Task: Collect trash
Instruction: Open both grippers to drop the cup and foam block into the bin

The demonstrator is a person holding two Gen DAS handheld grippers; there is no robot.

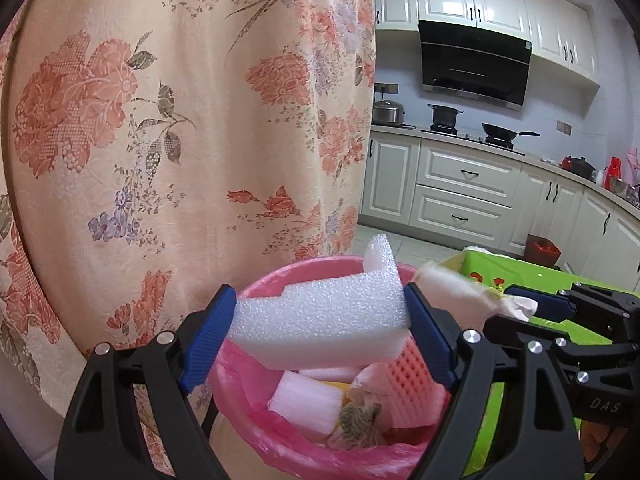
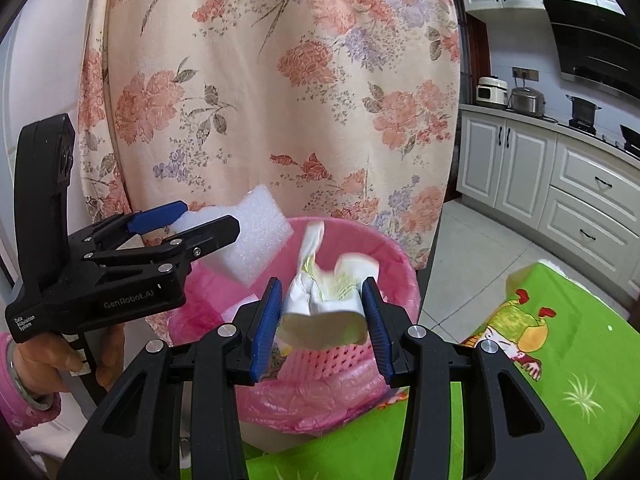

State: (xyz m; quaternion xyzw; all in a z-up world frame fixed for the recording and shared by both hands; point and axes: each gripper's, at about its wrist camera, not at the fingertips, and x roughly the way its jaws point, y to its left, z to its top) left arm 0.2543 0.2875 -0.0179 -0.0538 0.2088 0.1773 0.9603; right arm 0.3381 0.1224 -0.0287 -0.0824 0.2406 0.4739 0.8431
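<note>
both tools (image 1: 322,312) (image 2: 318,312) angled down, over bin (image 1: 304,268)

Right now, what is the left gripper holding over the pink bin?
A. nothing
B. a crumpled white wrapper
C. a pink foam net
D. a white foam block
D: the left gripper is clamped on a white foam block above the pink bin, while the crumpled white wrapper sits in the right gripper.
</note>
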